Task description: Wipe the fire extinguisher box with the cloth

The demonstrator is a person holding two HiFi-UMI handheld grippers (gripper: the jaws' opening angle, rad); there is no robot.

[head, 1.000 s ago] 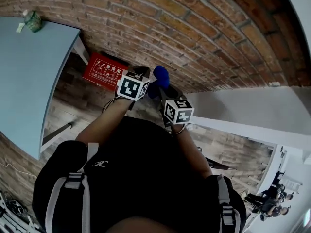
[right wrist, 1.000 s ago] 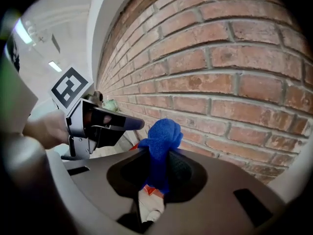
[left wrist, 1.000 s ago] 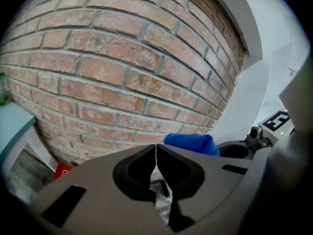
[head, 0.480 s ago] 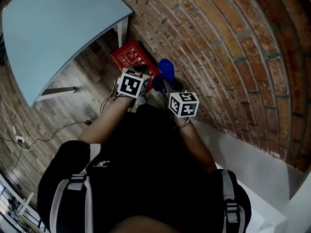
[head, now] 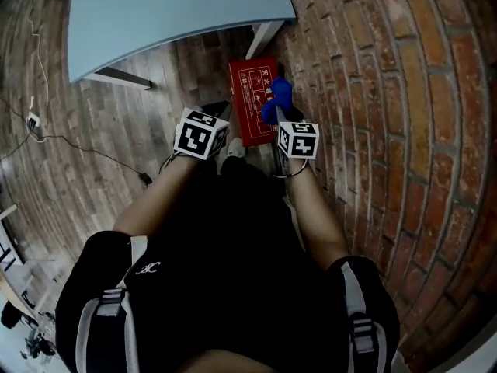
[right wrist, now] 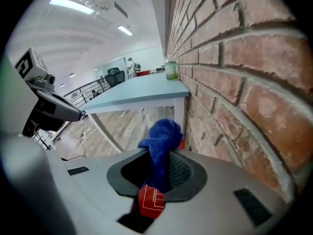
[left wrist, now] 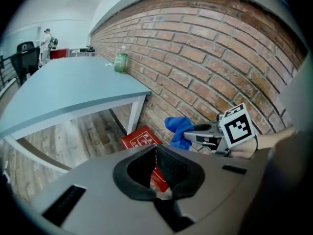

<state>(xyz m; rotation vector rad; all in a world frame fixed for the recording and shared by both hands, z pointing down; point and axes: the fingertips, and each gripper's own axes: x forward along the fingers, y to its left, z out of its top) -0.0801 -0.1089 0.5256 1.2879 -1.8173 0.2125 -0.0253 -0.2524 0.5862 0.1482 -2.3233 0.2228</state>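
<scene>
**Cloth gripped at one end, box low by the wall**

The right gripper (right wrist: pixel 159 173) has its jaws clamped on the blue microfibre cloth (right wrist: pixel 160 141), and most of the cloth stands loose above them. The left gripper (left wrist: pixel 155 163) has its jaws pressed together on nothing. The flat red fire extinguisher box (head: pixel 252 99) lies on the floor against the red brick wall (head: pixel 373 92), below both grippers. In my judgement, the loose cloth may slip out under pressure, or the right gripper may scrape the bricks.

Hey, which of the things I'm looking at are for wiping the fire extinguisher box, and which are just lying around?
For the job:
- blue cloth, clamped in the right gripper
- red fire extinguisher box, on the floor by the brick wall

Just lying about:
- light blue table
- green jar on it
- cable on the floor
</scene>
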